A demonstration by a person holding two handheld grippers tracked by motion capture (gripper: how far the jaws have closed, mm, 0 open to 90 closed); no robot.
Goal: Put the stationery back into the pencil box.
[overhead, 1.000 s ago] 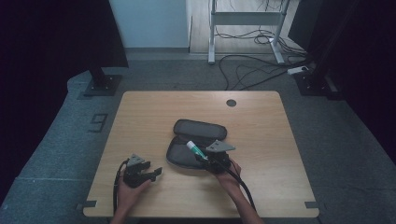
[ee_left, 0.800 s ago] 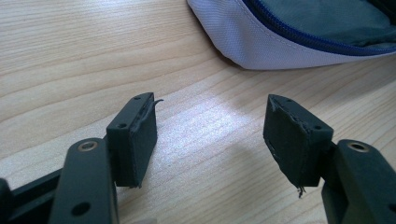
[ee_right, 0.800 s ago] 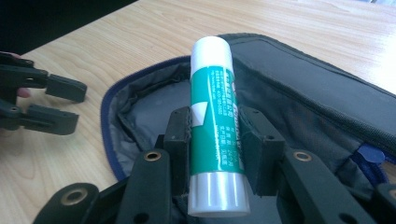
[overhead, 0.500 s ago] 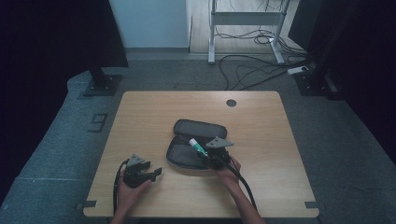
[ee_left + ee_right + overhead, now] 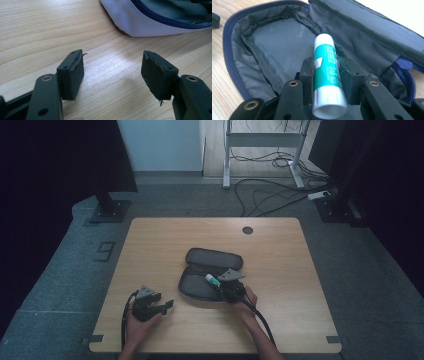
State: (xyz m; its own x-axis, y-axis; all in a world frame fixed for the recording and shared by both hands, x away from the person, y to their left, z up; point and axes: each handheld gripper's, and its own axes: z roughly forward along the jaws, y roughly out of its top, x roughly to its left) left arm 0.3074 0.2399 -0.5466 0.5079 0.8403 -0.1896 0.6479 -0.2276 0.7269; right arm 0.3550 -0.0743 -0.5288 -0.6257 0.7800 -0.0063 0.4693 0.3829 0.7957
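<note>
An open grey pencil case [image 5: 207,272] with a blue zip lies in the middle of the table, its lid [image 5: 214,258] folded back. My right gripper [image 5: 220,286] is shut on a white and green glue stick [image 5: 326,72] and holds it just over the case's lined inside [image 5: 277,47]. The stick [image 5: 212,280] points toward the case's middle. My left gripper [image 5: 166,306] rests low over bare wood to the left of the case, open, with nothing between its pads [image 5: 75,72]. The case's pale outer edge [image 5: 140,17] lies ahead of it.
The wooden table [image 5: 150,245] has a round cable hole [image 5: 247,230] at the back right. Cables trail from both grippers toward the front edge. Beyond the table are a desk frame [image 5: 260,150], floor cables and dark stands.
My right gripper has sunk a little with the glue stick, closer to the open case. The left gripper has stayed put.
</note>
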